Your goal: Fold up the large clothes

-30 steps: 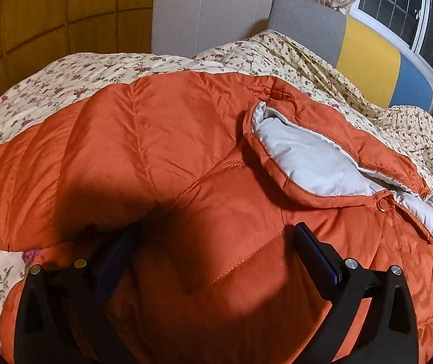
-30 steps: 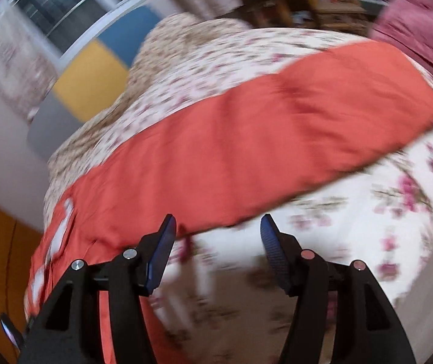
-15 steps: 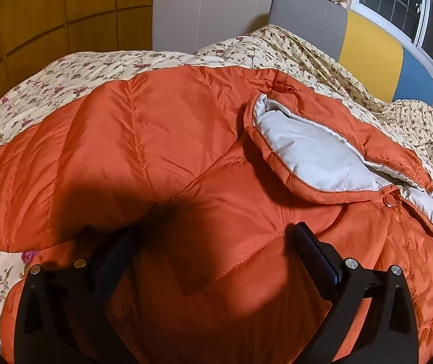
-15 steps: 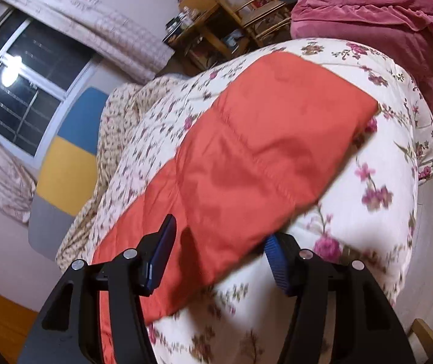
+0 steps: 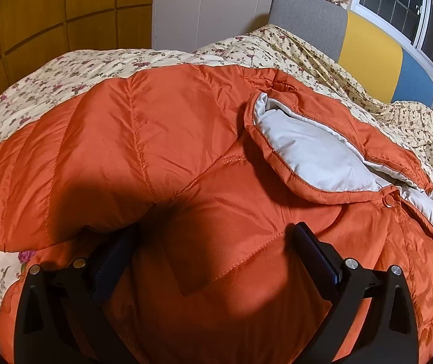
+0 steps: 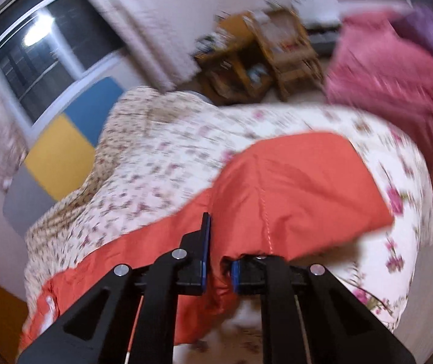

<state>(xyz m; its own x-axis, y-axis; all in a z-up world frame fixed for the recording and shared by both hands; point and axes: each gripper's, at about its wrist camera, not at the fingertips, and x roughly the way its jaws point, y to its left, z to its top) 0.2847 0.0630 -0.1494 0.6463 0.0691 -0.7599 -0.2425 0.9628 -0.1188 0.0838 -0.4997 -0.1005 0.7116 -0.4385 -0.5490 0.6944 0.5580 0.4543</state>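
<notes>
Garment: an orange quilted down jacket [image 5: 168,139] lies spread on a bed with a floral quilt [image 5: 64,72]; its grey lining [image 5: 304,148] shows at the turned-back collar.
Left gripper [image 5: 213,257]: jaws wide, the jacket's body bulging between them; 1 finger [image 5: 113,257] is tucked under a puffed fold. Whether the pads press the cloth cannot be told.
Right gripper [image 6: 219,261]: jaws narrow, pinching an edge of the orange jacket panel [image 6: 292,188] near the bed's side. This view is motion-blurred.
Surroundings: a grey, yellow and blue headboard [image 5: 368,54], a window [image 6: 49,45], a pink blanket [image 6: 398,91] beyond the bed.
Step in hand: judged as the start of a fold, with 1 edge gripped and the body not yet folded over.
Next move: likely carrying the pinched panel across the jacket's body while the left gripper steadies the bulk; the slippery, puffy shell may slide or spring back, so a firm pinch is called for.
</notes>
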